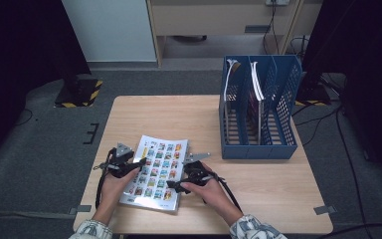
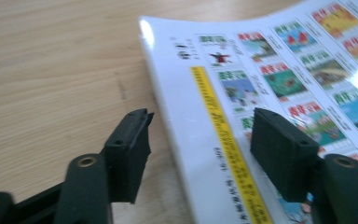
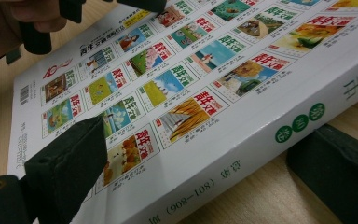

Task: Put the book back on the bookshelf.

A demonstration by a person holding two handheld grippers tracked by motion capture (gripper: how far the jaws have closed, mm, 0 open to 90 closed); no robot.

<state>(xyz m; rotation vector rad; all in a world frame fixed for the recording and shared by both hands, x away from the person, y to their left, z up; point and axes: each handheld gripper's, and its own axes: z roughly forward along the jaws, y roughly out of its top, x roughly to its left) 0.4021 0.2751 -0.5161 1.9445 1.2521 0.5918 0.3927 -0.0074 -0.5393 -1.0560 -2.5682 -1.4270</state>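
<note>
The thick book lay flat on the worktop at lower centre of the high view. The left hand-held gripper stood released astride its edge, while the right hand-held gripper, hand low, bracketed the spine, grip unclear. Both should probably clamp squarely before lifting toward the blue file rack
</note>
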